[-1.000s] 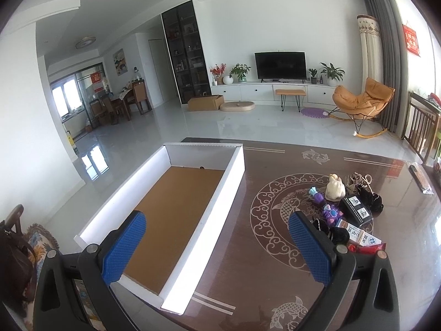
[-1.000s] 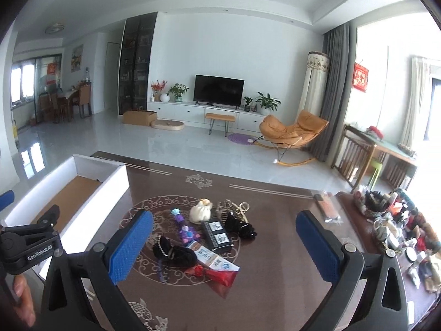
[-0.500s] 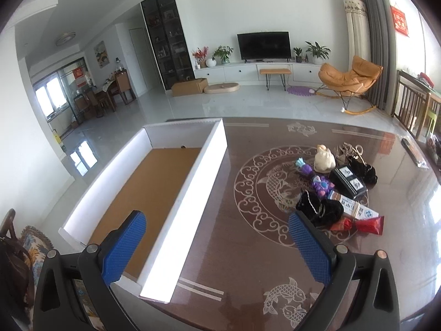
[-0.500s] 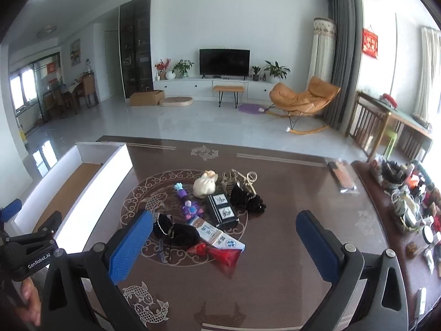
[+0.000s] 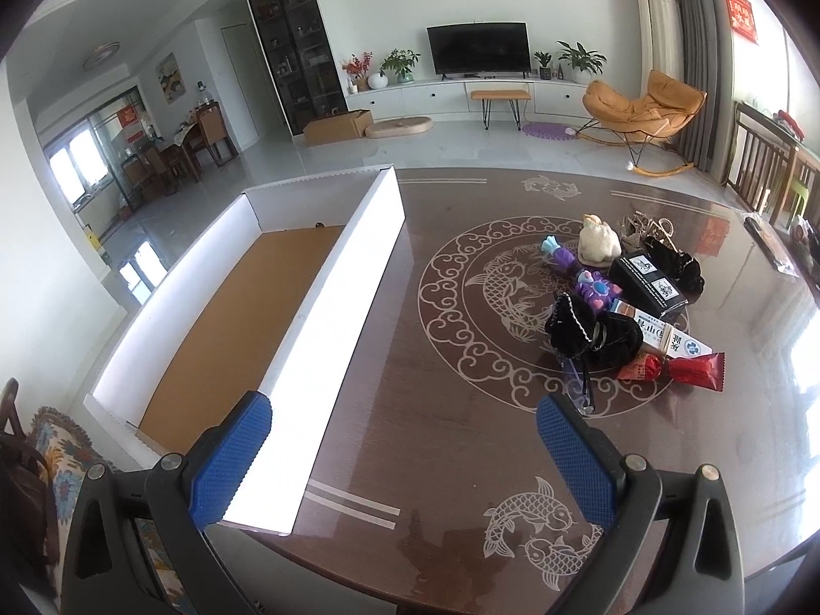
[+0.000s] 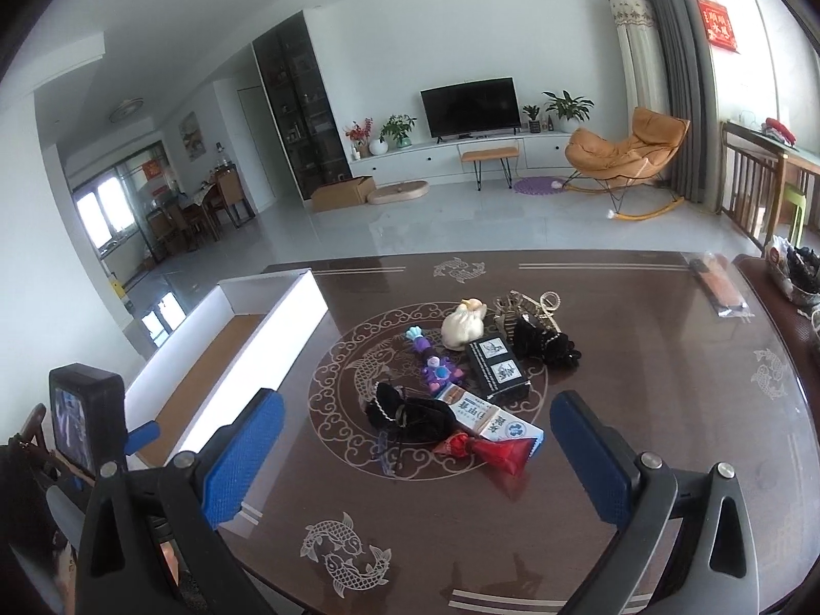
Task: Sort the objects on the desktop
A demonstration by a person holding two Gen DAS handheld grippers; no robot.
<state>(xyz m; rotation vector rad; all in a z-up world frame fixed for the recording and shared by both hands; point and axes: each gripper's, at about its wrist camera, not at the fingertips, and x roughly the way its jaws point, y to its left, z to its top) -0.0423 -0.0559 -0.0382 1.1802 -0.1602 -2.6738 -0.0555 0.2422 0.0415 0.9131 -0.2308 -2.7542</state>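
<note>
A dark brown glossy table [image 6: 640, 410] with pale fish and cloud inlay fills the near scene. On its left side lies a long white open box with a brown cardboard floor [image 5: 246, 307], nothing in it. Right of the box, on the round inlay, sits a close heap of small things: a black rectangular box with white labels [image 6: 496, 369], black fabric pouches [image 6: 410, 412], a white-and-blue carton [image 6: 487, 417], a cream figurine [image 6: 464, 328], a purple toy [image 6: 435, 366] and a red wrapped packet [image 6: 487, 451]. The left gripper [image 5: 405, 456] and the right gripper [image 6: 420, 456] hang above the near table edge, blue pads spread wide, holding nothing.
</note>
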